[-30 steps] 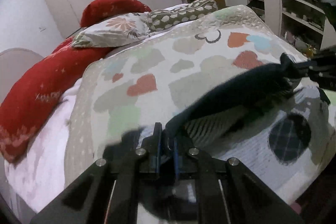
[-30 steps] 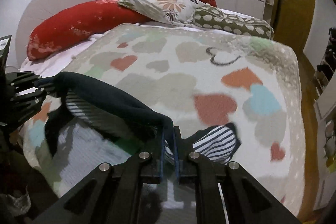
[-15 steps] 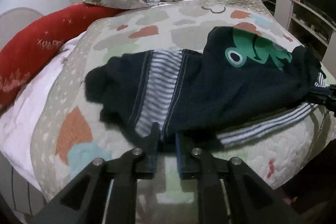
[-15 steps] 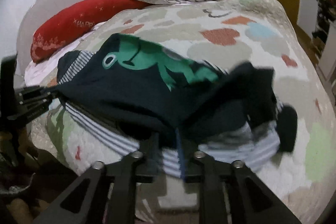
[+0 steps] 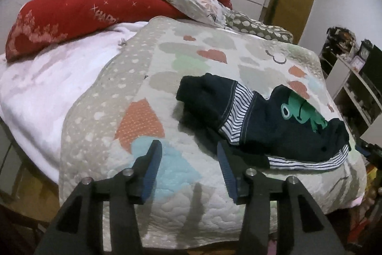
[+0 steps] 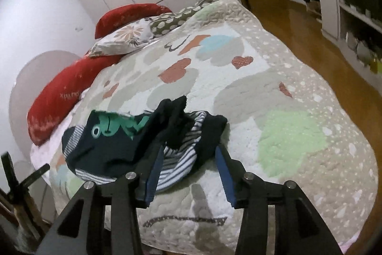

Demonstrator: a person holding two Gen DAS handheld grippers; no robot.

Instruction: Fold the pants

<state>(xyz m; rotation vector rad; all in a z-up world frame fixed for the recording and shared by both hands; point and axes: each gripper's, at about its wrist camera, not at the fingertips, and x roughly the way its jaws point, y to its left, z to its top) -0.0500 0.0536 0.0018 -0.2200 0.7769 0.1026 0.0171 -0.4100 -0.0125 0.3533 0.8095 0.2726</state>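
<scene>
Pants: one pair (image 5: 267, 121), dark with a green frog, crumpled on my quilt (image 5: 152, 59).
Left gripper (image 5: 188, 165): just opened, holds nothing.
Right gripper (image 6: 188, 167): just opened; striped cloth between jaws, unpinched.
Pillows: three.

The pants (image 5: 260, 118) lie on the quilt (image 5: 148, 78) near the bed's near edge. The pillows (image 5: 78, 13) lie at the far end. A shelving unit (image 6: 346, 4) stands right of the bed.

Both the left claw (image 5: 188, 159) and right claw (image 6: 188, 164) have just been opening, jaws apart, gripping nothing.
</scene>
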